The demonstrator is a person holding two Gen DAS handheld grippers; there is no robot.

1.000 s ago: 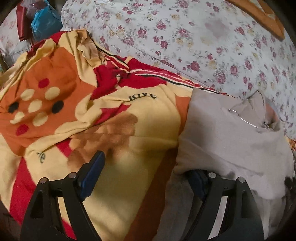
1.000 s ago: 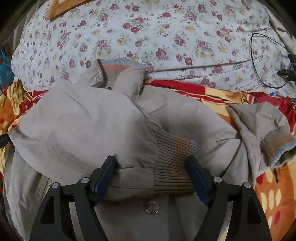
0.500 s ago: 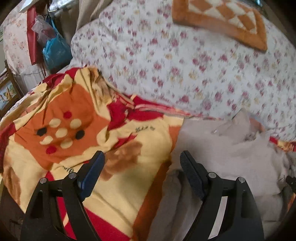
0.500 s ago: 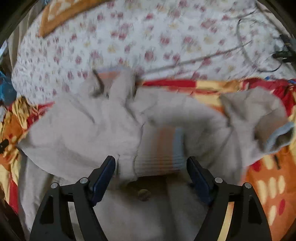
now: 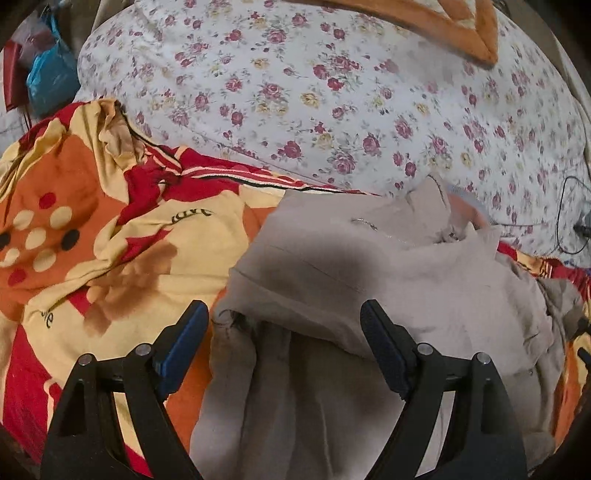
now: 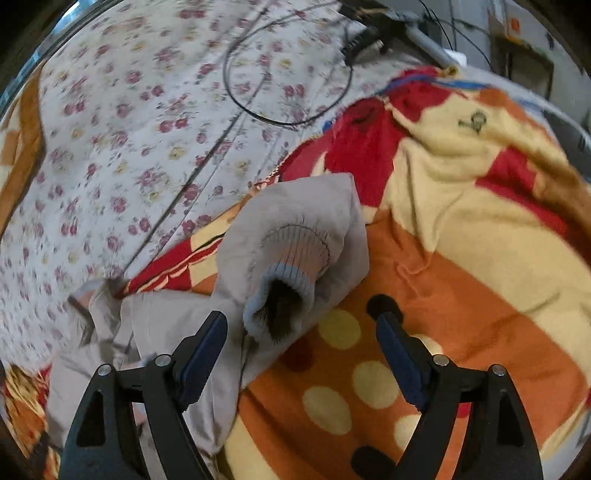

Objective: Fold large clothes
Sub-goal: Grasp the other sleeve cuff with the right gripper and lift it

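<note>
A beige jacket [image 5: 406, 266] lies crumpled on an orange, yellow and red blanket [image 5: 110, 240]. My left gripper [image 5: 284, 325] hovers open over the jacket's left edge, and the cloth below its fingers is untouched. In the right wrist view one sleeve [image 6: 295, 206] rests on the blanket [image 6: 461, 258], its ribbed cuff [image 6: 291, 254] with a blue rim facing me. My right gripper [image 6: 299, 321] is just in front of that cuff with its jaws opening. The cuff's mouth sits by the left finger [image 6: 203, 347], and neither pad presses on it.
A floral quilt [image 5: 332, 92] rises behind the blanket, with an orange-bordered cushion [image 5: 443, 26] on top. A black cable loop [image 6: 288, 122] lies on the quilt [image 6: 129, 129] at the right. A blue bag [image 5: 51, 77] hangs at the far left.
My right gripper swung right and rolled, leaving the folded-in cuff at the jacket's middle for the other sleeve's cuff. My left gripper shifted right, so the jacket's edge now lies between its fingers.
</note>
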